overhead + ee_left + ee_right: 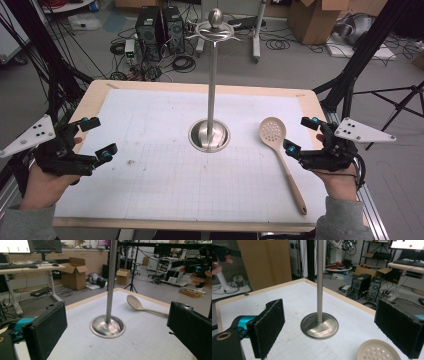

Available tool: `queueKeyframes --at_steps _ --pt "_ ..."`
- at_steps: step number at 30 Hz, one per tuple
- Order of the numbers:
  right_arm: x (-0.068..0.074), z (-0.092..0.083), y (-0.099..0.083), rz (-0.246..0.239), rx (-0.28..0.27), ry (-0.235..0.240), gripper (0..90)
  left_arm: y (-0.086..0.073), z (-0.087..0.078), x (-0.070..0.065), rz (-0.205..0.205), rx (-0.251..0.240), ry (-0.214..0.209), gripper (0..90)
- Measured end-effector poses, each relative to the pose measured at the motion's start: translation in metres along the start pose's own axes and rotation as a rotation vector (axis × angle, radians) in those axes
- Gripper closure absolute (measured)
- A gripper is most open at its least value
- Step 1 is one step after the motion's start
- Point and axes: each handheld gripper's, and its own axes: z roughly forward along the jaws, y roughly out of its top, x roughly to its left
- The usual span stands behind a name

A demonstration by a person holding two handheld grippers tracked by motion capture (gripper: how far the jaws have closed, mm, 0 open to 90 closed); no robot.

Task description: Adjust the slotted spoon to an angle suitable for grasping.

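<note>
Your right gripper (301,135) is hovering with jaws spread and empty, just beside the slotted spoon (281,155) lying on the surface (150,165) right of the steel stand (210,134). Your left gripper (97,136) is also gaping, empty. Pinching the round handle off-centre risks rolling it away. No readable writing is showing.

Light wooden table (95,95), covered by a white gridded mat (150,115) bearing small dark marks. On the grey floor beyond the far edge: two black computer towers (160,27), coiled black cables (183,63), and an open brown cardboard box (315,20). A black tripod (400,107) stands to the right. The left gripper view shows a white desk carrying a black keyboard (15,266).
</note>
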Motion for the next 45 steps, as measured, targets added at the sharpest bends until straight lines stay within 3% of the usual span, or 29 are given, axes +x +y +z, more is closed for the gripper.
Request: queueKeyframes --at_steps 12,17,27,32,37,38,42,45 --pt "-0.015 0.002 -0.018 0.045 0.038 -0.020 8.5 0.001 0.000 0.001 -0.001 -0.001 0.000 3.2" --pt "-0.021 0.001 -0.028 0.074 0.046 -0.001 16.8 -0.001 0.002 0.001 -0.004 0.006 -0.003 3.2" --pt "-0.027 -0.001 -0.048 0.092 0.075 0.041 53.5 -0.005 0.008 -0.001 0.000 0.029 -0.004 3.2" --pt "-0.028 0.002 -0.054 0.076 0.119 0.066 60.4 -0.007 0.010 -0.001 0.010 0.046 0.000 3.2" --pt "-0.028 0.003 -0.062 0.051 0.126 0.028 72.9 -0.008 0.011 0.000 0.006 0.052 -0.002 3.2" --pt "-0.029 0.003 -0.067 0.047 0.137 0.007 82.2 -0.009 0.012 0.000 0.005 0.053 -0.002 3.2" --pt "-0.034 0.002 -0.077 0.067 0.156 0.006 89.3 -0.009 0.012 0.001 0.003 0.053 -0.004 3.2" --pt "-0.037 0.002 -0.083 0.079 0.170 0.001 89.4 -0.010 0.013 0.001 0.004 0.057 -0.005 3.2"
